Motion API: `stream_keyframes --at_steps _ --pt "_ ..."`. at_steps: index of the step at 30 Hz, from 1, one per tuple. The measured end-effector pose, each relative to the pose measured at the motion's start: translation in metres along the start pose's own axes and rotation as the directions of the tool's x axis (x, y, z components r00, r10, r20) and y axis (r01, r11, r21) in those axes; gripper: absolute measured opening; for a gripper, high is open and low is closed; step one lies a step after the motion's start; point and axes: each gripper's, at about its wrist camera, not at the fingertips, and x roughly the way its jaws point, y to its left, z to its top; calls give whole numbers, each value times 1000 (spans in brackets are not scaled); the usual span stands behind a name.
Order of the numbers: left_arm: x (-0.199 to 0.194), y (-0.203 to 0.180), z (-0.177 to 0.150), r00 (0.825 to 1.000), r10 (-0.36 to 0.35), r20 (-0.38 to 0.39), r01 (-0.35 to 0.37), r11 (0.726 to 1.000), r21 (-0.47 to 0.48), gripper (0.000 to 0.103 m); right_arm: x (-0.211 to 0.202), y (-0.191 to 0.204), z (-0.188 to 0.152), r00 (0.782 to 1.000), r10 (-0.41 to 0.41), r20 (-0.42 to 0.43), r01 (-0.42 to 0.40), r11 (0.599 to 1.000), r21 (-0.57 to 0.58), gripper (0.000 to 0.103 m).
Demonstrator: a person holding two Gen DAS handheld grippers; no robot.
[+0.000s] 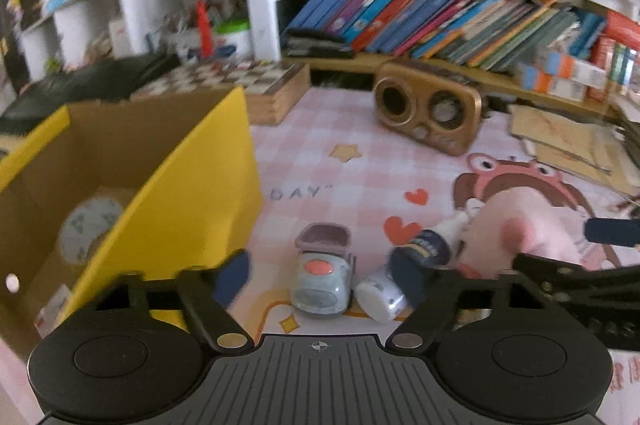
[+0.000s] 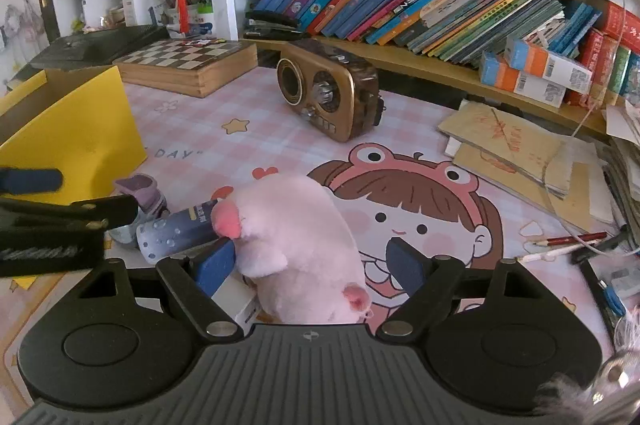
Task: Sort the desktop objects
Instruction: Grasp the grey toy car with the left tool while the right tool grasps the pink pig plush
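The right gripper (image 2: 308,265) straddles the pink plush toy (image 2: 296,245), jaws spread wide; the left pad looks to brush the fur, though whether either presses is hard to tell. It's soft and light and will squash, so the thick middle of the body is the place to pinch. The left gripper (image 1: 324,277) hangs open over the grey toy car (image 1: 322,277), which sits squarely between its fingers and looks hard and smooth; take it across the flanks. The yellow box (image 1: 192,193) waits just outside the left finger.
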Motion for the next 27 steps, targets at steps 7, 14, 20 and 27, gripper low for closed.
stream_keyframes --at_steps 7,14,20,27 --pt "32 2 -2 997 -1 -71 -1 1000 -25 47 10 2 3 1000 22 -14 -23 999 -24 82" --pt "48 2 -5 993 -32 -110 29 999 -30 43 23 3 5 999 38 -34 -40 998 -55 81" --pt "48 2 -4 993 -53 -102 52 999 -15 42 34 4 5 996 50 -75 -55 997 -62 71" --pt "18 5 2 993 -113 -21 112 993 -39 42 25 1 5 998 37 -55 -39 998 -44 61"
